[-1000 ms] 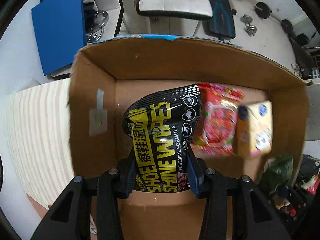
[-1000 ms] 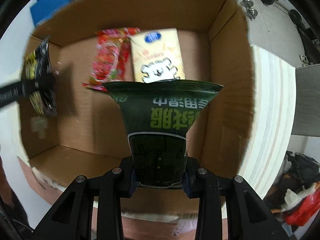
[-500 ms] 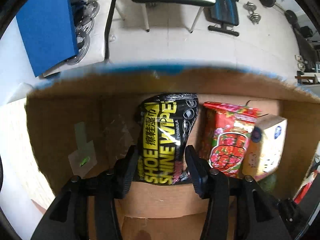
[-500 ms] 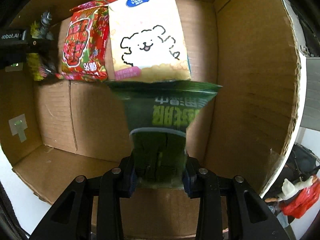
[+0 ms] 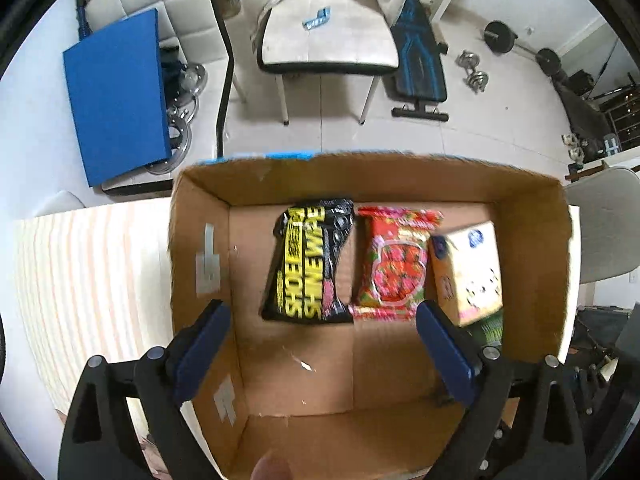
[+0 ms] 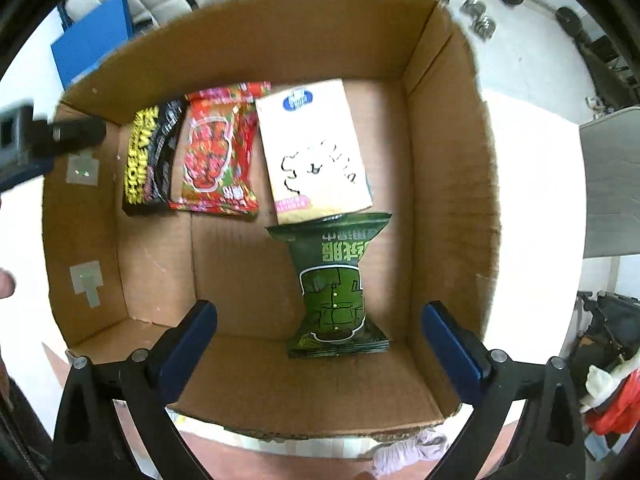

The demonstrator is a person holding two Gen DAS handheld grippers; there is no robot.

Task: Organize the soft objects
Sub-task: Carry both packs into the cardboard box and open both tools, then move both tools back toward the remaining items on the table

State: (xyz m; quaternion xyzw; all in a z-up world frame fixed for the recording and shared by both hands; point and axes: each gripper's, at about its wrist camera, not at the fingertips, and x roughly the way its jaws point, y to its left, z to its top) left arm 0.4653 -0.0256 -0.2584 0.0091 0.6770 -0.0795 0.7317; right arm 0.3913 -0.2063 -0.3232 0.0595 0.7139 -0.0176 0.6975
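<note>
Both grippers, left gripper (image 5: pixel 320 344) and right gripper (image 6: pixel 320 340), now spread empty; black wipes pack (image 5: pixel 310 260) and green pack (image 6: pixel 340 284) lie released ahead in the cardboard box (image 6: pixel 448 184).

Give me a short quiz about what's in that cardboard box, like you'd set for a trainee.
1. True or false: the right gripper is shut on the green packet.
2. How many packs lie in the cardboard box?
3. Which pack lies nearest the box's left wall: A) cream tissue pack, B) black shoe wipes pack, C) red packet?

Key: 1. False; both it and the left gripper are open. 2. Four. 3. B.
</note>
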